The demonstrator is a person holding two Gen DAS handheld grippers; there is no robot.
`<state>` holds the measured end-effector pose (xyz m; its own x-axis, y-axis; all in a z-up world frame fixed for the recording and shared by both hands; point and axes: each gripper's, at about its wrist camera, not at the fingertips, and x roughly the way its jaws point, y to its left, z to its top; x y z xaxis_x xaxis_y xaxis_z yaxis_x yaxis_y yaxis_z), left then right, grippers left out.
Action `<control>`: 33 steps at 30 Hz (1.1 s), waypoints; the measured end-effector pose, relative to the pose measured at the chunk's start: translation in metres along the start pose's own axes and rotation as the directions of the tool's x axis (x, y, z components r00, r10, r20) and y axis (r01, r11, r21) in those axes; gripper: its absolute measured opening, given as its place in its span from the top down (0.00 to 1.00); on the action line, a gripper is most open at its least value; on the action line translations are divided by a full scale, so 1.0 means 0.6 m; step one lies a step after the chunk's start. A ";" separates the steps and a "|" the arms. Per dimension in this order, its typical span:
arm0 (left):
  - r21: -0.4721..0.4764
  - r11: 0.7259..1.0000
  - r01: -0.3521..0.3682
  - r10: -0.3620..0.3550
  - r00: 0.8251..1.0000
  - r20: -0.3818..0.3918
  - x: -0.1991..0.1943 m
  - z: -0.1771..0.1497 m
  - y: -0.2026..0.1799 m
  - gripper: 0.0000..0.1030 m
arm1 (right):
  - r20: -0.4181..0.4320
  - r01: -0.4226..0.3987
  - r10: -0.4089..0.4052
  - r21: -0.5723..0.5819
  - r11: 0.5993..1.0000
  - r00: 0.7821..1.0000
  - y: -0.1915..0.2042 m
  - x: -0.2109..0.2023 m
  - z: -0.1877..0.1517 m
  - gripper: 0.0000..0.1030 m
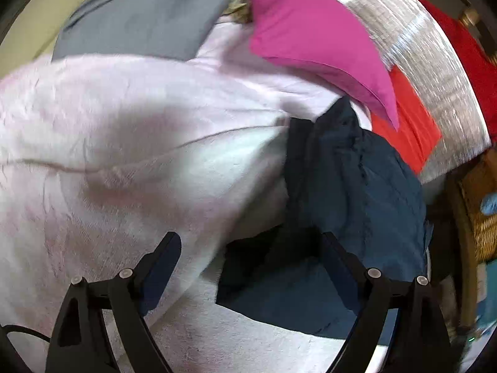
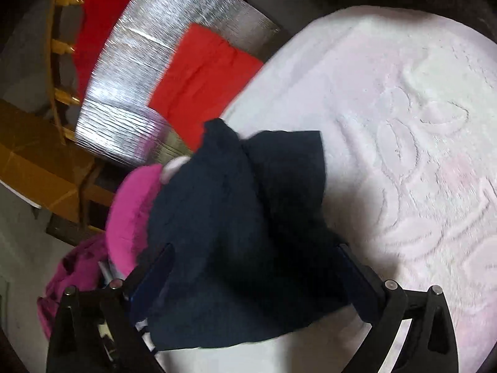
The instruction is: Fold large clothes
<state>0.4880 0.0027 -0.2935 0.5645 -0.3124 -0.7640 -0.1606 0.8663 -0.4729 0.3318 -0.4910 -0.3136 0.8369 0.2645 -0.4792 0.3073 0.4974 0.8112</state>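
1. The dark navy fabric garment lies crumpled in a loose heap on the pale pink plush blanket with a raised leaf pattern. In the left wrist view it sits at the right of the blanket, near the camera; in the right wrist view it fills the near centre.

2. The left gripper has its jaws spread wide. The near edge of the navy garment lies between and under them, but the pads do not press on it, as far as the blurred picture shows.

3. The right gripper is spread wide too. The navy heap bulges up between its fingers, and neither finger seems to pinch the cloth.

4. Beyond the garment lie a folded magenta cloth, a folded bright red cloth and a silver quilted foil mat; a folded grey cloth lies at the far left in the left wrist view.

5. Handling, as a judgement: the garment looks soft, limp and light, so it will sag and bunch when lifted and keep no shape of its own. It is not fragile, and the plush blanket below should stop it sliding.

6. Where to take hold: no hem, collar or corner can be told apart in the heap. Pinching two separate outer edges, one per gripper, and drawing them apart would likely spread it flat for folding.
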 end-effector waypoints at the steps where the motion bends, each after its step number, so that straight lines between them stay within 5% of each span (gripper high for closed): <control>1: 0.028 0.999 -0.015 0.015 1.000 -0.003 -0.001 -0.004 -0.008 0.13 | 0.011 0.003 -0.003 -0.016 1.000 1.000 0.008 -0.011 -0.006 0.01; 4: 0.089 0.990 -0.112 0.108 0.993 0.050 -0.010 -0.024 -0.025 0.13 | 0.018 0.007 -0.005 -0.062 0.998 1.000 0.023 -0.024 -0.033 0.01; 6: 0.130 0.969 -0.209 0.194 0.974 0.120 -0.022 -0.039 -0.044 0.13 | -0.015 -0.018 0.018 -0.051 0.999 1.000 0.018 -0.039 -0.060 0.01; 12: 0.316 0.861 -0.397 0.307 0.904 0.298 -0.060 -0.094 -0.113 0.13 | -0.101 0.013 -0.021 -0.082 0.997 0.995 0.052 0.002 -0.110 0.01; 18: 0.380 0.842 -0.383 0.273 0.910 0.313 -0.081 -0.124 -0.136 0.13 | -0.140 -0.013 0.004 -0.063 0.998 0.990 0.046 -0.005 -0.138 0.01; 33: 0.399 0.829 -0.391 0.223 0.886 0.406 -0.153 -0.157 -0.134 0.13 | -0.119 -0.041 0.027 -0.115 0.993 0.992 0.076 -0.013 -0.159 0.01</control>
<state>0.3729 -0.0748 -0.2267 0.7931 0.0743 -0.6046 -0.0311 0.9962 0.0816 0.2958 -0.3914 -0.3047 0.7848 0.3746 -0.4937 0.2188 0.5779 0.7862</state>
